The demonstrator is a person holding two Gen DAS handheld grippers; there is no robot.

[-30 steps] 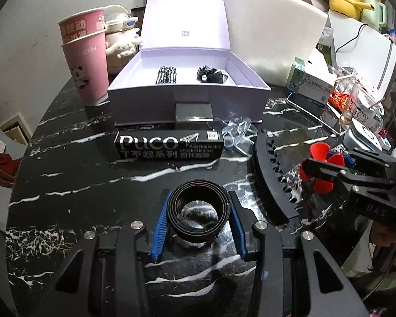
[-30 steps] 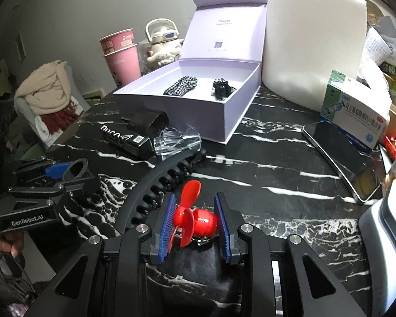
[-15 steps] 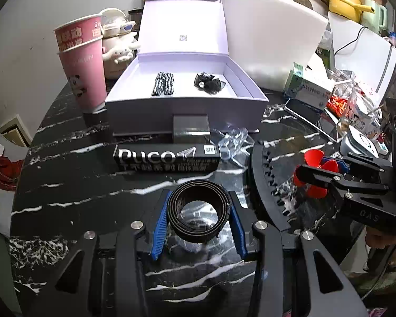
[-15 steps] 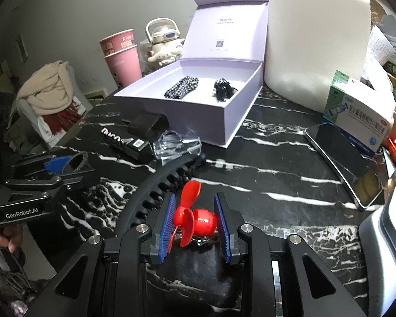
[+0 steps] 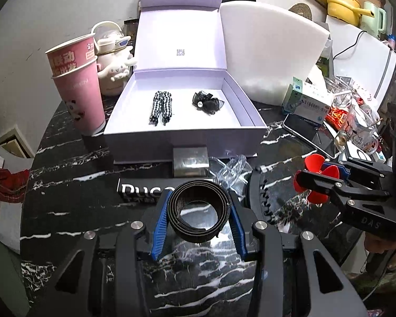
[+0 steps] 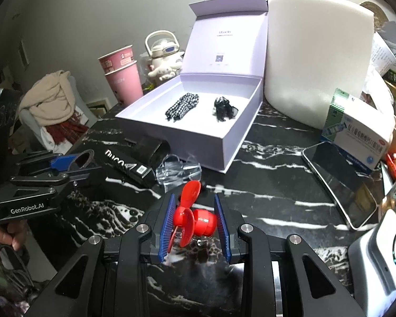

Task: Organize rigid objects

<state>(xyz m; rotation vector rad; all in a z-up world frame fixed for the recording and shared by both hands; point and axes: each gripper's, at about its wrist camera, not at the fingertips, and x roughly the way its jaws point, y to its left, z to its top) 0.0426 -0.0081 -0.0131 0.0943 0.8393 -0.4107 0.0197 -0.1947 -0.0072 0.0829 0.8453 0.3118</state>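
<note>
My left gripper (image 5: 198, 214) is shut on a rolled black band (image 5: 200, 210), held a little above the black marble table (image 5: 66, 185). My right gripper (image 6: 195, 219) is shut on a small red fan (image 6: 195, 216) with a propeller; the same red fan (image 5: 315, 178) shows in the left wrist view at the right. Ahead stands an open lilac box (image 5: 183, 142) holding a checked hair tie (image 5: 161, 107) and a black bow (image 5: 208, 102). The same lilac box (image 6: 198, 132) lies beyond the fan in the right wrist view.
A black Puco box (image 5: 140, 191), a dark small case (image 5: 190, 159), clear plastic clips (image 5: 232, 169) and a black toothed hair band (image 5: 258, 195) lie before the lilac box. Pink paper cups (image 5: 79, 89) stand left. White foam block (image 5: 272, 55), medicine box (image 6: 361, 134) and phone (image 6: 340, 182) are right.
Both grippers have risen and moved toward the lilac box, carrying the rolled band and the red fan; the band now overlaps the Puco box in view.
</note>
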